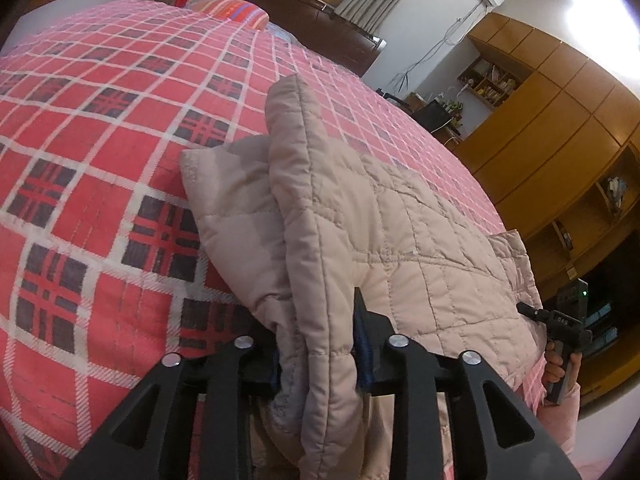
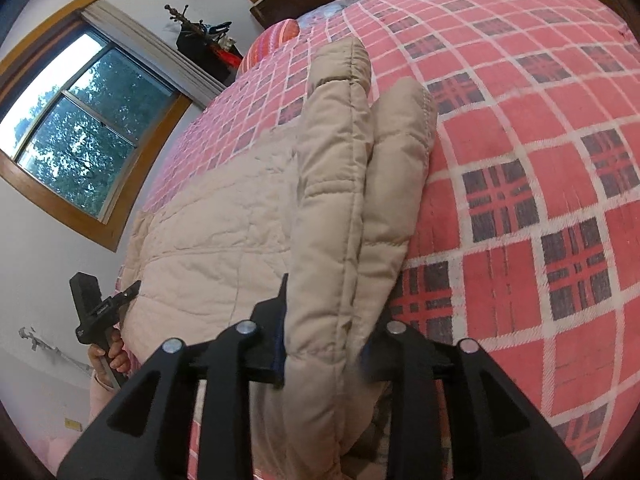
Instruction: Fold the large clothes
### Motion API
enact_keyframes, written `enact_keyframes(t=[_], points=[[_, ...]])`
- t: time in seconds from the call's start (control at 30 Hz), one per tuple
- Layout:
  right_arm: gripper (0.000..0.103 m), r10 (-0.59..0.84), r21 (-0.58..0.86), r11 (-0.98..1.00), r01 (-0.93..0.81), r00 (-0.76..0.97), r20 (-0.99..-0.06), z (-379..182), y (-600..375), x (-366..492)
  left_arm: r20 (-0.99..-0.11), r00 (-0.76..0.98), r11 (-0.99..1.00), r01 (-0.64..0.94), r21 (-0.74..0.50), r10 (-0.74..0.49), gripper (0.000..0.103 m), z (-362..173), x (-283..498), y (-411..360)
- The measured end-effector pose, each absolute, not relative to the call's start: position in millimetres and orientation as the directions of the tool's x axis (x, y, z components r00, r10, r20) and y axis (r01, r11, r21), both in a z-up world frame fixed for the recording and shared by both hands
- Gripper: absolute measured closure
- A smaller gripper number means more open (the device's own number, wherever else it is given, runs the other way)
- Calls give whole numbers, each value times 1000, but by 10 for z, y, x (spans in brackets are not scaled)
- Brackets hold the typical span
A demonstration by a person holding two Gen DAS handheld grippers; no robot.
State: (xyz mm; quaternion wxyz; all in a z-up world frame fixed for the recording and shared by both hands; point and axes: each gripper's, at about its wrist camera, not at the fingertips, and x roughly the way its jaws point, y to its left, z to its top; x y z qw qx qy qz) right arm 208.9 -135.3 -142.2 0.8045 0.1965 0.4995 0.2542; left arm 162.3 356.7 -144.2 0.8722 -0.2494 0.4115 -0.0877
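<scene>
- Between the jaws of both grippers, a beige quilted jacket (image 1: 400, 216) lies spread on a bed (image 1: 80, 168) covered in red plaid, its near edge gathered into each grip.
- Left gripper (image 1: 320, 360): jaws closed on a thick fold of the jacket's padded edge, with a sleeve (image 1: 228, 208) lying flat just beyond them on the left.
- Right gripper (image 2: 328, 352): jaws likewise clamped on a doubled ridge of the padded fabric, which runs straight ahead from them; the jacket's body spreads to their left.
- Each camera catches the other gripper at the far side of the jacket, held in a person's hand (image 1: 558, 368).
- Judged from this, the fold is at its start: both near corners are pinched, nothing yet carried over.
- Next move likely calls for lifting both corners together, level, and carrying them forward past the jaws' present reach to the far hem, keeping the bulky padding from slipping out.
</scene>
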Motion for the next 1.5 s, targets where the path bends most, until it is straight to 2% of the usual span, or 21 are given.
enact_keyframes(t=[0.07, 0.17, 0.47, 0.63, 0.7, 0.73, 0.77, 0.83, 0.87, 0.97, 1.1, 1.27, 1.43, 1.5], points=[[51, 573, 543, 817, -194, 381, -725, -1391, -1365, 2066, -678, 645, 859, -64, -508, -353, 55, -1428, 1582, 3600], [50, 569, 539, 819, -196, 400, -718, -1334, -1436, 1988, -670, 651, 851, -71, -521, -356, 47, -1372, 1491, 3722], [50, 525, 488, 847, -209, 465, -713, -942, -1550, 2147, -642, 724, 888, -89, -452, -254, 41, -909, 1571, 3913], [50, 488, 445, 872, -205, 432, -758, -955, -1406, 2546, -679, 695, 897, -111, -427, -237, 40, -959, 1943, 3866], [59, 489, 447, 872, -201, 411, -769, -1000, -1317, 2686, -695, 683, 902, -127, -414, -223, 42, -1026, 2060, 3836], [66, 487, 444, 873, -201, 404, -774, -1009, -1276, 2749, -700, 680, 903, -132, -408, -217, 47, -1049, 2081, 3835], [75, 487, 444, 873, -203, 403, -775, -992, -1233, 2795, -709, 672, 903, -142, -406, -213, 62, -1081, 2114, 3823], [89, 513, 464, 858, -218, 402, -759, -968, -1202, 2835, -722, 653, 891, -161, -425, -227, 80, -1144, 2146, 3827], [91, 539, 488, 842, -229, 402, -740, -940, -1185, 2860, -717, 655, 883, -163, -439, -236, 84, -1159, 2146, 3831], [92, 526, 472, 850, -234, 425, -736, -897, -1138, 2934, -718, 666, 896, -169, -410, -202, 87, -1160, 2097, 3825], [93, 465, 441, 884, -156, 392, -794, -1151, -1182, 3136, -734, 655, 909, -175, -379, -180, 87, -1246, 2088, 3832], [92, 506, 494, 860, -130, 358, -785, -1355, -1244, 3203, -744, 644, 906, -187, -379, -178, 87, -1263, 2076, 3818], [78, 516, 501, 852, -151, 397, -759, -1137, -1364, 3009, -724, 676, 906, -213, -366, -134, 82, -980, 1914, 3827], [68, 520, 503, 849, -161, 413, -747, -1015, -1429, 2879, -713, 696, 922, -215, -321, -86, 72, -806, 1817, 3738]])
